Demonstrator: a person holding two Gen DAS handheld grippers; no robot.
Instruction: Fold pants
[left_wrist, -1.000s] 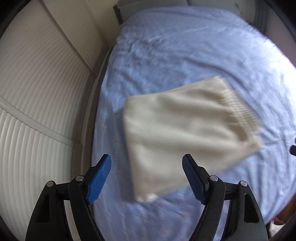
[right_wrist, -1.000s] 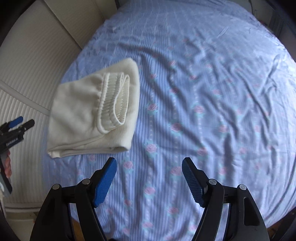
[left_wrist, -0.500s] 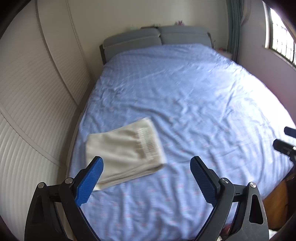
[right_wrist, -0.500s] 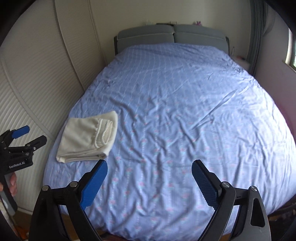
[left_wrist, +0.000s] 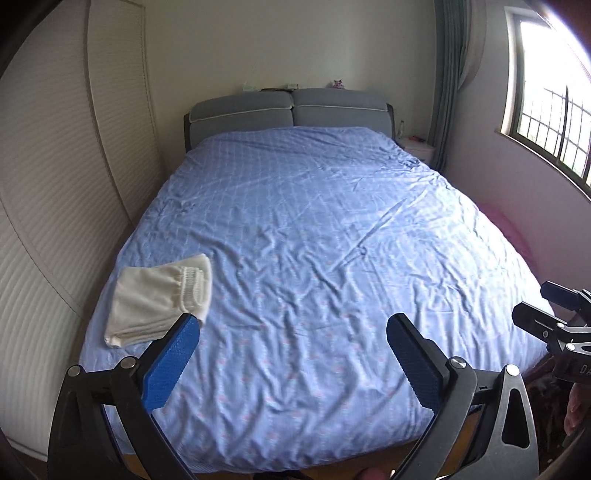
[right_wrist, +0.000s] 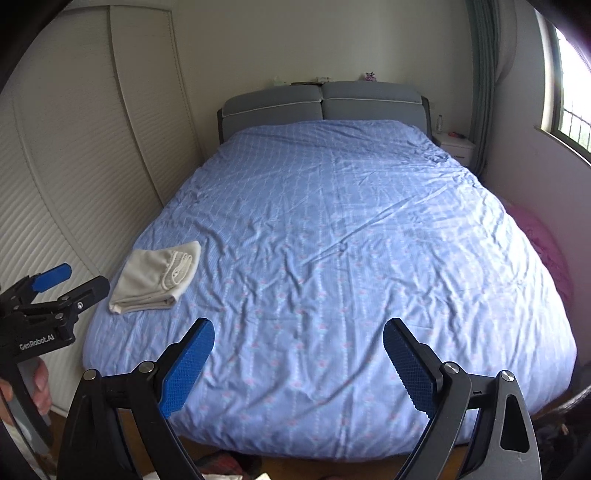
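The cream pants (left_wrist: 159, 299) lie folded into a small flat bundle near the left front corner of the blue bed (left_wrist: 314, 229), elastic waistband turned to the right. In the right wrist view the pants (right_wrist: 155, 277) show in the same spot. My left gripper (left_wrist: 293, 325) hovers above the foot of the bed; its jaws are opening and nothing is between them. My right gripper (right_wrist: 299, 326) is open and empty, also back from the bed. Each gripper shows at the edge of the other's view: the left gripper (right_wrist: 74, 282) and the right gripper (left_wrist: 546, 302).
Ribbed white wardrobe doors (left_wrist: 55, 221) run close along the bed's left side. A grey headboard (left_wrist: 288, 107) stands at the far end with a white nightstand (right_wrist: 456, 146) beside it. A window (left_wrist: 546, 110) and a pink bundle (right_wrist: 543, 243) are on the right.
Both grippers pulled back and rose from just over the pants to beyond the foot of the bed. Their jaws spread wider. The folded pants stayed where they lay.
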